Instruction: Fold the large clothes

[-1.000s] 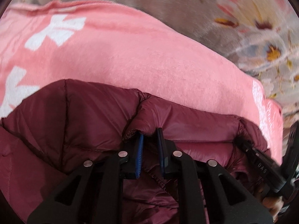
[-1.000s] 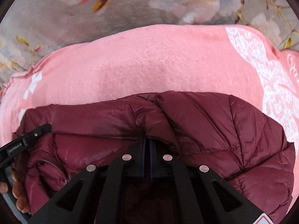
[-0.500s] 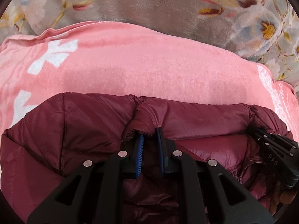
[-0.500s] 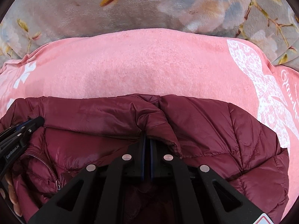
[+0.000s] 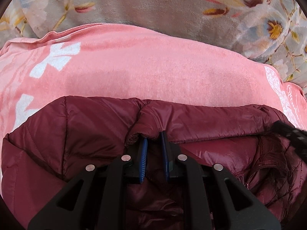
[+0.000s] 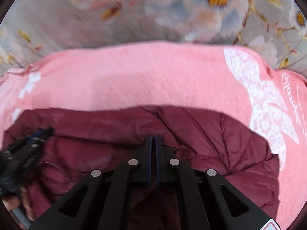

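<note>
A maroon quilted puffer jacket (image 5: 99,130) lies on a pink blanket (image 5: 153,67). My left gripper (image 5: 153,136) is shut on a puffy fold at the jacket's far edge, and the fabric bulges over its blue pads. The right gripper's black tip (image 5: 293,136) pokes in at the right edge of this view. In the blurred right wrist view, my right gripper (image 6: 153,137) is shut tight on the jacket (image 6: 220,138) at the same far edge, with its tips showing. The left gripper (image 6: 28,145) enters there from the left, with a person's fingers (image 6: 11,203) on its handle.
The pink blanket (image 6: 144,76), printed with white bows and lace, lies on a grey floral bedspread (image 5: 153,5) that runs along the far side. The jacket's zipper (image 5: 247,178) lies open near the right gripper.
The left view has rolled level and tipped up, showing more bedspread. The right gripper has risen a little; its fingertips, earlier buried under the fold, now show. The jacket's far edge is straighter.
</note>
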